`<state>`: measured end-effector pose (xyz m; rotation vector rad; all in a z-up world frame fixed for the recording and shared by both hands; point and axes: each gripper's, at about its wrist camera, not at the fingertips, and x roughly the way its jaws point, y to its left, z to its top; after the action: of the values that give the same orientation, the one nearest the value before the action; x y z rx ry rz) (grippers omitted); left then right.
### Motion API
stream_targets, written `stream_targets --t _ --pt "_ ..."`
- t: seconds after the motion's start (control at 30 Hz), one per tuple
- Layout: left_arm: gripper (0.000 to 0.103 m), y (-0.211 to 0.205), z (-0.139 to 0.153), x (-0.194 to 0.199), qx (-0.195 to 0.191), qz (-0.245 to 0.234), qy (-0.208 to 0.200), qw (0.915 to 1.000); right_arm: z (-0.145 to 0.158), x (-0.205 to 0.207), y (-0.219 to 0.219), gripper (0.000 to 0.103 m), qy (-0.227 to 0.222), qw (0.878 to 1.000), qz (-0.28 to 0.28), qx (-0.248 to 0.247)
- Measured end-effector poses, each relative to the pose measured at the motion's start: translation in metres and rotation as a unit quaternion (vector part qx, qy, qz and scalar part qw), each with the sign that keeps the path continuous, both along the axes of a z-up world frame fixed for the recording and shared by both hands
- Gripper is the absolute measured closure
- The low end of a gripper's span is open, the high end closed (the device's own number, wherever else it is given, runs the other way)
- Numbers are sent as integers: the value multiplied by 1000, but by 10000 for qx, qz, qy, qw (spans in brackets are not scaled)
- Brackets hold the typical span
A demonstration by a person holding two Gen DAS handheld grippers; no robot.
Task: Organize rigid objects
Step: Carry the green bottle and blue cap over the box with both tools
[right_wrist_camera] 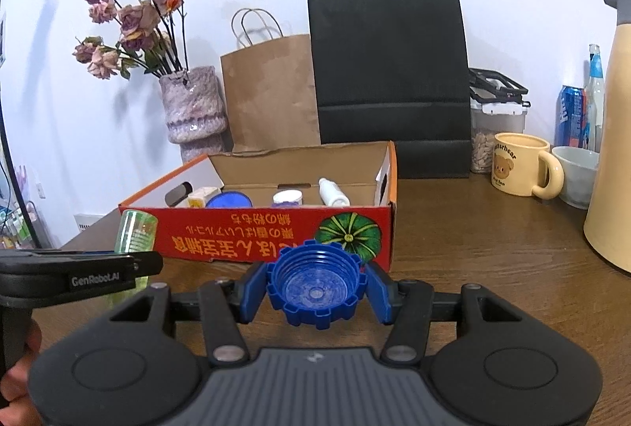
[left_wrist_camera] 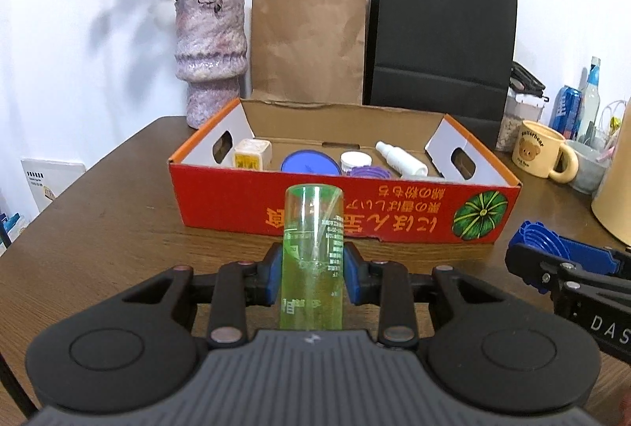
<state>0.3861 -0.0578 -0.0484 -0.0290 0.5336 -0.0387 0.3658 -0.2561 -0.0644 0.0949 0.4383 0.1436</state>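
Left gripper [left_wrist_camera: 313,270] is clamping the green tube [left_wrist_camera: 313,256]: the jaws are clenched on its lower half with both blue pads pressing its sides, and the tube is standing upright between them, long axis vertical, open top tilting slightly toward the red box [left_wrist_camera: 347,205]. Right gripper [right_wrist_camera: 314,290] is gripping the blue threaded cap [right_wrist_camera: 314,288] by its toothed rim, with the hollow side facing the camera. Both items are sitting off the surface [left_wrist_camera: 118,213], on the near side of the box's front wall. The key relation is that the box is lying straight ahead of the left jaws, with its front wall standing between the tube and the open tray, and the tube's top is reaching about level with that wall's rim in the left wrist view. My read is that the tube needs to clear that rim before going forward, or its base will be catching the cardboard. Inside the box, the white cube jar [left_wrist_camera: 252,154], blue lid [left_wrist_camera: 311,162], small white jar [left_wrist_camera: 356,161] and white spray bottle [left_wrist_camera: 400,157] are filling the back row; the front strip looks free, though the wall is hiding most of it. The left hand looks better lined up with the box's middle, while the right is sitting nearer the right corner, by the pumpkin print [right_wrist_camera: 349,236]. With the tube kept upright it may be tipping on release, so laying it along the front wall looks safer.
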Motion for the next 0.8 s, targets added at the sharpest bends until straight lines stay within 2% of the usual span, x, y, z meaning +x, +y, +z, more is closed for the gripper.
stream_targets --t 0.8 --pt "71 8 37 -5 -199 93 -538 9983 26 4 10 50 -403 9992 8 84"
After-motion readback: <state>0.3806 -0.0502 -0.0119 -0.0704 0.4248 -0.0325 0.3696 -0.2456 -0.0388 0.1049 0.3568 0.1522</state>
